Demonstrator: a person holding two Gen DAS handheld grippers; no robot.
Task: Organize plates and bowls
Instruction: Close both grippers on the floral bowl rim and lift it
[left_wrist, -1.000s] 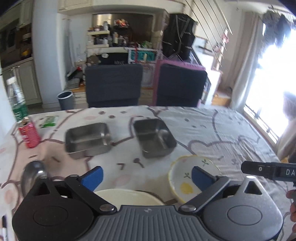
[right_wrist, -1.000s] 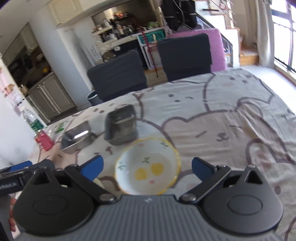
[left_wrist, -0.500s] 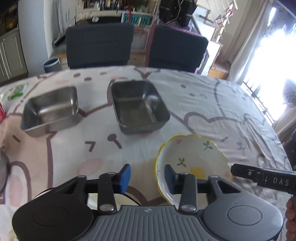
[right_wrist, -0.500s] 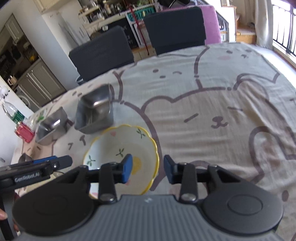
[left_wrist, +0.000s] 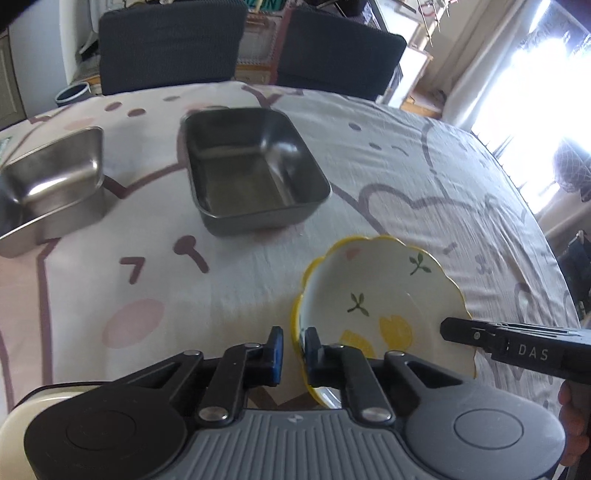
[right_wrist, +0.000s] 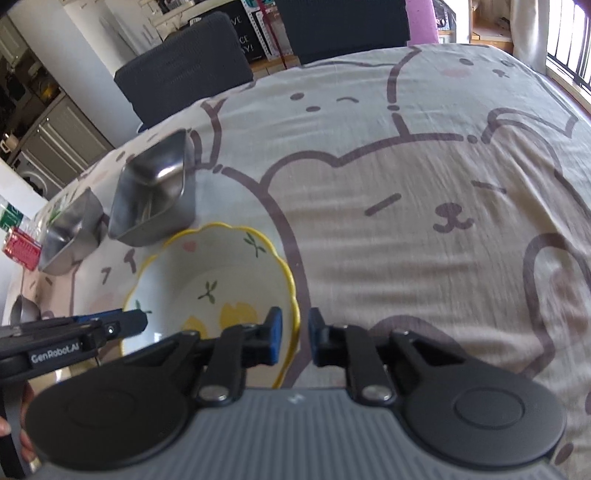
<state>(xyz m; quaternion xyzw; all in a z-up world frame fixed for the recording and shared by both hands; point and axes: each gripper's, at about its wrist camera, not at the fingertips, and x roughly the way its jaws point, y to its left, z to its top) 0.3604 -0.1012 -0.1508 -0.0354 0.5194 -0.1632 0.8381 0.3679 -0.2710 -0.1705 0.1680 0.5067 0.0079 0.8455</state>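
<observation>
A white bowl with a yellow scalloped rim and flower prints (left_wrist: 380, 306) sits near the table's front edge; it also shows in the right wrist view (right_wrist: 210, 291). My left gripper (left_wrist: 293, 350) is shut on the bowl's left rim. My right gripper (right_wrist: 295, 338) is shut on its right rim, and shows as a black arm in the left wrist view (left_wrist: 517, 349). Two square steel bowls stand behind: one in the middle (left_wrist: 251, 166), one at the left (left_wrist: 48, 181). A cream plate edge (left_wrist: 22, 413) lies under my left gripper.
A bear-print cloth (right_wrist: 424, 206) covers the table. Two dark chairs (left_wrist: 170, 40) stand at the far edge. A red can (right_wrist: 20, 249) and a steel ladle (right_wrist: 22, 310) lie at the far left in the right wrist view.
Both grippers went from wide open to shut on opposite rims of the flower bowl. Both moved forward and down toward it.
</observation>
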